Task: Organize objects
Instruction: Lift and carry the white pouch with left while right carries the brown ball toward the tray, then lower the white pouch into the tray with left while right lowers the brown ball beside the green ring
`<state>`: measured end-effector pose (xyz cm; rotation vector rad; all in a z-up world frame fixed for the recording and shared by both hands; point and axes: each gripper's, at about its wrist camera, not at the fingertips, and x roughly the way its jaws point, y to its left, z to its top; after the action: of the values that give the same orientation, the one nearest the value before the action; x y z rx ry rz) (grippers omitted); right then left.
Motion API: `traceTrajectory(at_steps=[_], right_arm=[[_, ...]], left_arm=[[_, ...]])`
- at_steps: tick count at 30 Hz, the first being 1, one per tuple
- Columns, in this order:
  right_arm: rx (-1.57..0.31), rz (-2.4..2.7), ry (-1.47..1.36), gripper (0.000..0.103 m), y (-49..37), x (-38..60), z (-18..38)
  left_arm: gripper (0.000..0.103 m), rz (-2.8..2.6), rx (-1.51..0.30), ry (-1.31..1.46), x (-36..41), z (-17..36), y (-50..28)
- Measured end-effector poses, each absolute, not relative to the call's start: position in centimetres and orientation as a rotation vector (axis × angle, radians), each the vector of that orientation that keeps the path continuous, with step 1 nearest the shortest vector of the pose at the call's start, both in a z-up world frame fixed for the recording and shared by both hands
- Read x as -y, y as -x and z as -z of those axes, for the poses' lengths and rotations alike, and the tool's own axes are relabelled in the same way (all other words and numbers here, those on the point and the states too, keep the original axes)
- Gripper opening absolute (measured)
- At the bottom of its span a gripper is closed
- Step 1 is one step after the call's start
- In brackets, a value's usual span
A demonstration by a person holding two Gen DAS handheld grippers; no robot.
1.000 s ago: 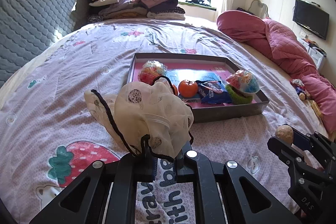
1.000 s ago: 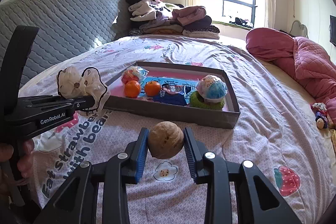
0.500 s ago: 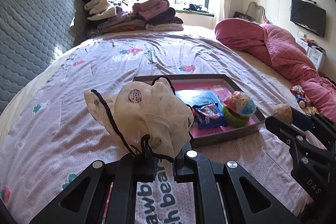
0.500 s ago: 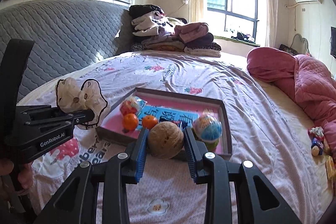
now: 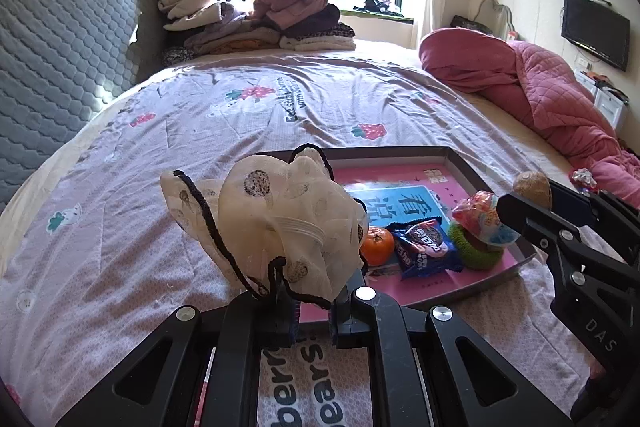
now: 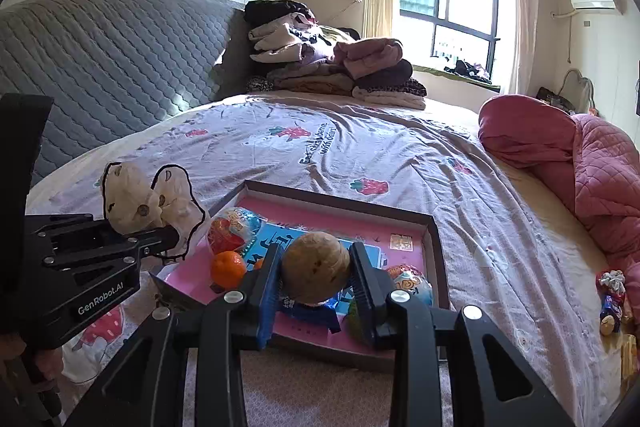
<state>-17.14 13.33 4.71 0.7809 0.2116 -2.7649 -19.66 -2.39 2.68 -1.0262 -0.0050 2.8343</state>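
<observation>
My left gripper [image 5: 312, 311] is shut on a cream fabric hair bow with black trim [image 5: 280, 223], held above the near left corner of a shallow box with a pink floor [image 5: 436, 171]. My right gripper [image 6: 314, 275] is shut on a brown walnut [image 6: 314, 265], held over the near part of the box [image 6: 434, 239]. In the box lie an orange [image 5: 376, 241], a blue snack packet [image 5: 424, 243], a green ring [image 5: 476, 253] with a wrapped toy egg [image 5: 486, 217] on it, and another wrapped egg [image 6: 234, 229]. The bow also shows in the right wrist view [image 6: 148, 203].
The box sits on a purple strawberry-print bedsheet [image 5: 260, 107]. Folded clothes [image 5: 248, 19] are stacked at the far end by the grey headboard [image 5: 60, 59]. A pink quilt [image 5: 540, 95] lies at the right. Small toys [image 6: 612, 299] lie at the right bed edge.
Both grippers have risen and moved forward toward the box, still holding the bow and the walnut. The walnut now hangs over the box instead of in front of it.
</observation>
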Motion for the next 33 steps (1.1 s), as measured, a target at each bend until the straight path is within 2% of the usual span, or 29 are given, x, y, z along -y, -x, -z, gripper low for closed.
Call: traceTrajectory(at_steps=[15,33], right_arm=[[-0.236,2.760,-0.878,0.034,20.8,-12.7,-1.0],[-0.205,2.755,-0.983,0.034,21.6,-13.4,2.9]], left_arm=[[0.010,-2.836,0.001,1.081,3.1,0.1,22.9],[0.010,-2.777,0.002,1.135,2.6,3.2,22.9]])
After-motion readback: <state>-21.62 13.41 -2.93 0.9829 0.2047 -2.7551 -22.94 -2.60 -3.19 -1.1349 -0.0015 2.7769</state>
